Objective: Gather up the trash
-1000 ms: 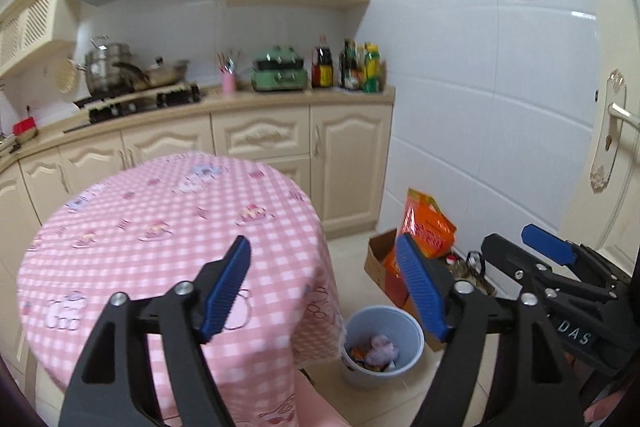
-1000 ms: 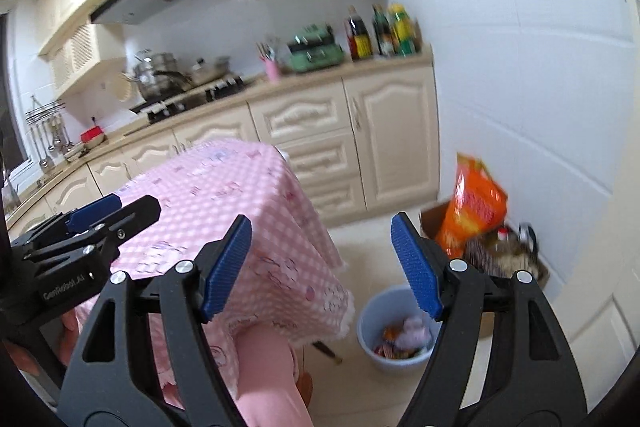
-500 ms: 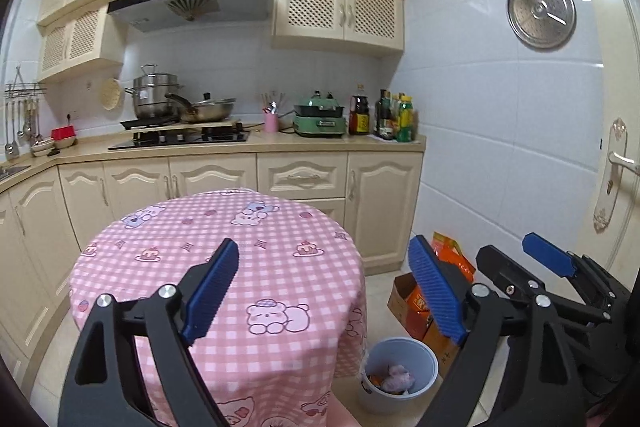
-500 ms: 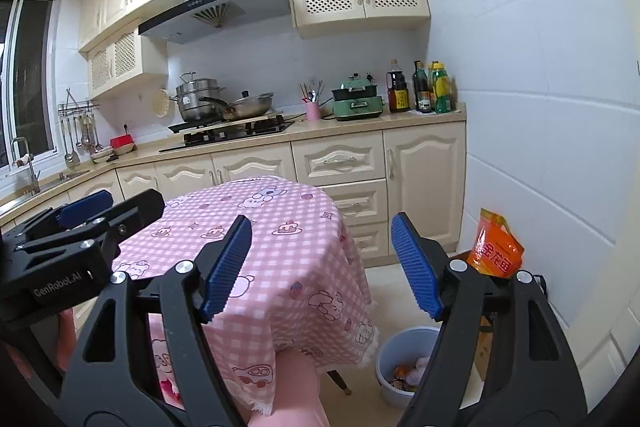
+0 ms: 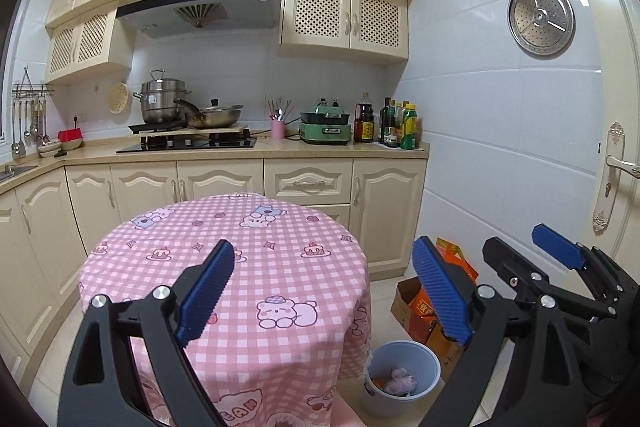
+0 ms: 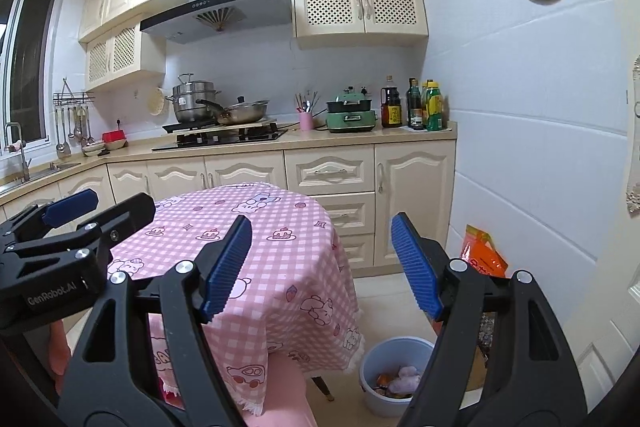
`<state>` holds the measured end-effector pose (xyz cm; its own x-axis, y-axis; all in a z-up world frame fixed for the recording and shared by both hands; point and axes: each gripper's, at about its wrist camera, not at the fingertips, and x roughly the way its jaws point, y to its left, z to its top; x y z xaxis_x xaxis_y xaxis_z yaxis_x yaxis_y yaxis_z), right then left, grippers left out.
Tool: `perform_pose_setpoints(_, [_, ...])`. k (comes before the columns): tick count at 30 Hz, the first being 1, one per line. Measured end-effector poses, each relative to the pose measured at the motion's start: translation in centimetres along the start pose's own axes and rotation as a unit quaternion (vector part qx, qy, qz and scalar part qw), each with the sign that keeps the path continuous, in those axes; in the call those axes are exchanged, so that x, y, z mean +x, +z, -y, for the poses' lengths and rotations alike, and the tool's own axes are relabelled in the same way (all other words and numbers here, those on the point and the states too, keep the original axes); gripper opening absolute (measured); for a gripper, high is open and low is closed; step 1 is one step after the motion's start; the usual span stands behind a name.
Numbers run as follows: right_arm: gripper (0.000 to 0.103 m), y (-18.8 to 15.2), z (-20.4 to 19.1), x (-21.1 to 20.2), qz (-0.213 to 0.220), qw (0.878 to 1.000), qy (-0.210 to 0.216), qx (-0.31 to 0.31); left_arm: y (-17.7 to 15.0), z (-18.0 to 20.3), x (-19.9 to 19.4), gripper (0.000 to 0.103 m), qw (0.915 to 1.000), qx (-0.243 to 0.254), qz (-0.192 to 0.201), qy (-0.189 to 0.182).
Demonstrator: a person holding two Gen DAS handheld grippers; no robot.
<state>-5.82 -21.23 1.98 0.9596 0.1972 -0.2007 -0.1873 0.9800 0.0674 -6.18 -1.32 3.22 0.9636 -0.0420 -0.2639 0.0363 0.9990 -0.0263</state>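
Observation:
A grey-blue bin (image 5: 376, 401) stands on the floor at the right foot of the round table (image 5: 280, 227), with crumpled trash (image 5: 398, 379) inside. The right wrist view shows the same bin (image 6: 378, 359), trash (image 6: 406, 375) and table (image 6: 280, 259). My left gripper (image 5: 323, 245) hovers level over the table's near edge; its jaws are opening, with nothing between them. My right gripper (image 6: 321, 221) is open and holds nothing. Each gripper shows in the other's view: right gripper (image 5: 520, 247), left gripper (image 6: 108, 203). No trash shows on the pink checked cloth.
A cardboard box with orange bags (image 5: 426, 307) sits against the right wall behind the bin. A pink seat (image 6: 280, 391) stands in front of the table. Cabinets and a counter with stove, pots and bottles (image 5: 200, 143) run along the back. A door (image 5: 616, 167) is at right.
Both cameras rose and tilted up from the bin, so the whole table top and the upper cabinets came into view. The left jaws widened. The right jaws kept their spread.

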Motion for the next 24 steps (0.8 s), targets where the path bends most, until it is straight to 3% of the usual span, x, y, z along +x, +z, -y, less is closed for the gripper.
perform_pose_setpoints(24, [0.076, -0.63, -0.69, -0.05, -0.009, 1.0, 0.001, -0.005, -0.69, -0.64, -0.01, 0.089, 0.9997, -0.008, -0.008, 0.02])
